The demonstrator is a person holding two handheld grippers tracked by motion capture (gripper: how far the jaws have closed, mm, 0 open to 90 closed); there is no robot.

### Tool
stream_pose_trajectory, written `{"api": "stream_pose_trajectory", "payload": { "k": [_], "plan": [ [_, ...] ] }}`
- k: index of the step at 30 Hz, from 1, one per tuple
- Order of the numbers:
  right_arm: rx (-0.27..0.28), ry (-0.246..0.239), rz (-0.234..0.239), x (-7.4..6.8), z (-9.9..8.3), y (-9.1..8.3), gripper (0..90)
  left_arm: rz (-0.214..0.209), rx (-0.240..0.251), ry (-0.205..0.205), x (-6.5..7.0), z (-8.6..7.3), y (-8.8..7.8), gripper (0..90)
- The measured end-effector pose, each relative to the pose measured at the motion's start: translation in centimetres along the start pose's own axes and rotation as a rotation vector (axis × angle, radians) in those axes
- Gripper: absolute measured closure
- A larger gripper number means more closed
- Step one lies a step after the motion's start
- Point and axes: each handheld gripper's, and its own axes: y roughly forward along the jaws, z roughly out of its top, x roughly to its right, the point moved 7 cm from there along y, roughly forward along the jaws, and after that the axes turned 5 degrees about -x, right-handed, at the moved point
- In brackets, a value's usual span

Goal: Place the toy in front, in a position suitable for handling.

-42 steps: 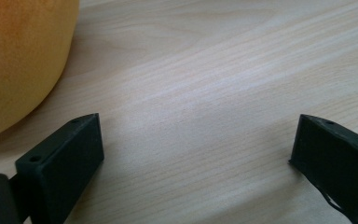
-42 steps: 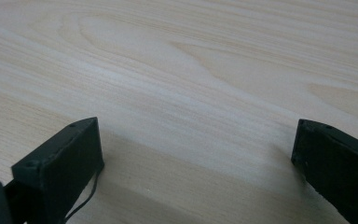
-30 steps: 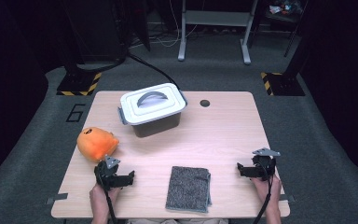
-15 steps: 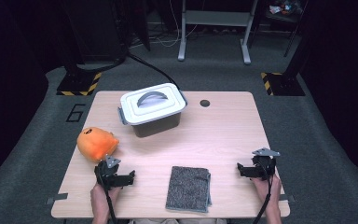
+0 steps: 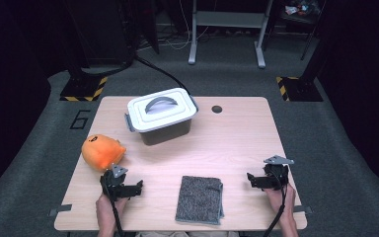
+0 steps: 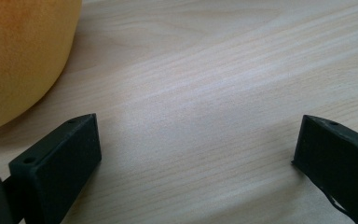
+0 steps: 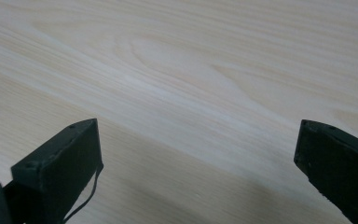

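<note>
My left gripper [image 5: 137, 186] rests with fingers spread beside the round orange plush toy [image 5: 101, 151]; my right gripper [image 5: 251, 178] likewise, empty. Approaching carelessly, I risk nudging the soft toy off the pale wooden surface [image 5: 237, 143].

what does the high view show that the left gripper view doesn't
The high view alone takes in the lidded grey box at the back of the table, the folded grey cloth at the near edge, and the right tongs at the cloth's right. The left gripper view alone gives a close look at the left tongs, jaws wide apart with nothing between them. Both share the orange plush toy and the wooden table.
</note>
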Motion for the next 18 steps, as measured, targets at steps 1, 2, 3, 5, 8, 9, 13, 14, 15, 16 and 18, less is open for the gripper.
{"api": "stream_pose_trajectory", "payload": {
  "k": [1, 2, 3, 5, 8, 9, 13, 14, 15, 16, 18],
  "plan": [
    [0.004, -0.005, 0.008, -0.4, 0.2, -0.3, 0.3, 0.0, 0.0, 0.0, 0.0, 0.0, 0.0, 0.3],
    [0.014, -0.013, 0.018, -0.8, 0.5, -0.5, 0.3, 0.0, 0.0, 0.0, 0.0, 0.0, 0.0, 0.4],
    [0.021, -0.012, 0.032, -1.3, 0.7, -0.8, 0.4, 0.0, 0.0, 0.0, 0.0, 0.0, 0.0, 0.4],
    [0.027, -0.025, 0.046, -1.8, 1.0, -1.0, 0.5, 0.0, 0.0, 0.0, 0.0, 0.0, 0.0, 0.3],
    [0.041, -0.065, 0.082, -4.0, 1.6, -1.9, 0.9, 0.0, 0.0, 0.0, 0.0, 0.0, 0.0, 0.4],
    [0.045, -0.08, 0.098, -4.6, 1.7, -2.0, 0.9, 0.0, 0.0, 0.0, 0.0, 0.0, 0.0, 0.4],
    [0.063, -0.098, 0.144, -6.3, 1.9, -2.4, 1.1, 0.0, 0.001, 0.0, 0.0, 0.0, 0.0, 0.4],
    [0.067, -0.11, 0.174, -7.6, 2.0, -2.6, 1.4, 0.001, 0.001, 0.0, 0.0, 0.0, 0.0, 0.4],
    [0.067, -0.11, 0.174, -7.6, 2.0, -2.6, 1.4, 0.001, 0.001, 0.0, 0.0, 0.0, 0.0, 0.4],
    [0.065, -0.133, 0.205, -8.8, 2.0, -2.6, 1.4, 0.0, 0.001, 0.0, 0.0, 0.0, 0.0, 0.4],
    [0.061, -0.149, 0.233, -10.1, 2.0, -2.7, 1.4, 0.0, 0.001, 0.0, 0.0, 0.0, 0.0, 0.4]
  ]
}}
